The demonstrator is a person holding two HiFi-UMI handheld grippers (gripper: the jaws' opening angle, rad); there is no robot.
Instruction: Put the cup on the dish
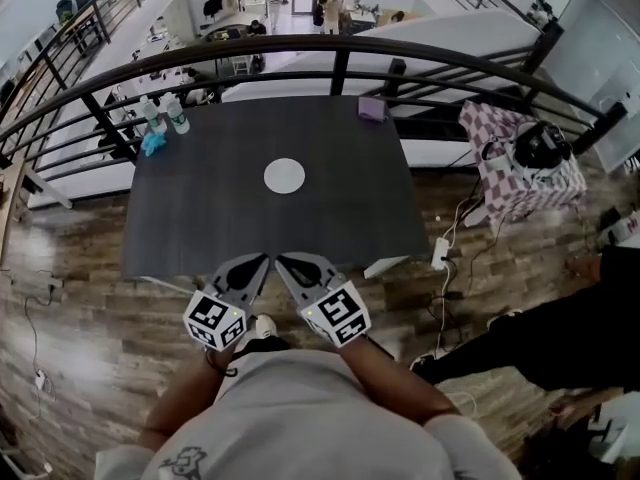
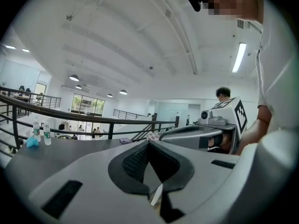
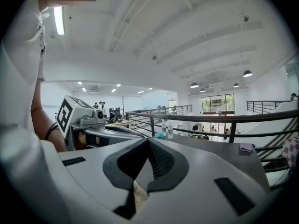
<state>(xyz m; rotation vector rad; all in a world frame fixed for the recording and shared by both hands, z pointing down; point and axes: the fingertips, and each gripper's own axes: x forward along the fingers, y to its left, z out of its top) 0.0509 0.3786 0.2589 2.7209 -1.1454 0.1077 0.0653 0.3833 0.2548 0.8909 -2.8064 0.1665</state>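
Left gripper [image 1: 258, 261] and right gripper [image 1: 285, 261], both clenched on nothing, tips nearly meeting at the near edge of the dark table [image 1: 200, 228]. The white dish [image 1: 284, 176] lies mid-table at 12 o'clock from them, with open tabletop on every side. Bottles [image 1: 165, 114] and a blue cloth [image 1: 152, 144] occupy the far corner at 10 o'clock from the dish. A purple cloth [image 1: 371, 108] sits at the far edge at 1 o'clock, and a black railing [image 1: 340, 53] runs beyond.
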